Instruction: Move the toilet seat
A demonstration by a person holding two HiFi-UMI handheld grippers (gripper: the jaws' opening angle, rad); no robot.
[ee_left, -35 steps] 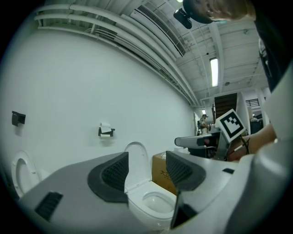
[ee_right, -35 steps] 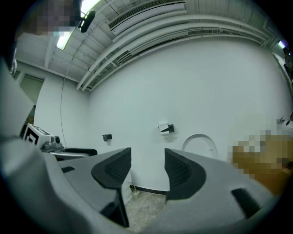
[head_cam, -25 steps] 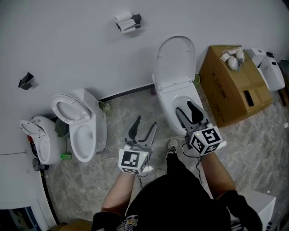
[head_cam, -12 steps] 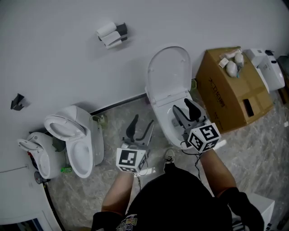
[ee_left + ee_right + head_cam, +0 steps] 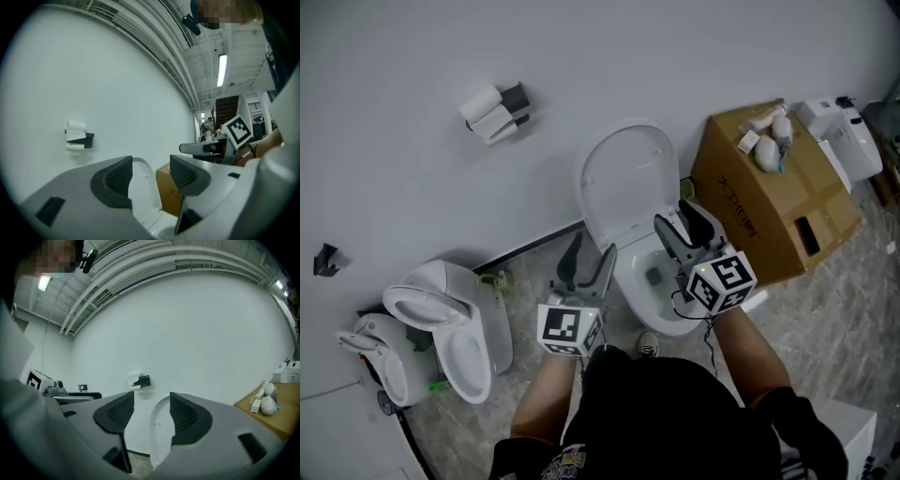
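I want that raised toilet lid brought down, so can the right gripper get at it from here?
Probably yes. The right gripper hangs open over the bowl, and the toilet lid stands upright just beyond its jaws with nothing in between. The cardboard box sits off to the side.

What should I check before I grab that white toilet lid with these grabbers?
1. Left hand-held gripper jaws apart, empty: ok.
2. Right hand-held gripper jaws apart, empty: ok.
3. White oval toilet seat cover standing upright, in plain view: ok.
4. A gripper touching the cover: not ok, both are short of it.
5. Brown cardboard box out of the cover's way: ok.
6. Cover free to swing down: cannot tell.
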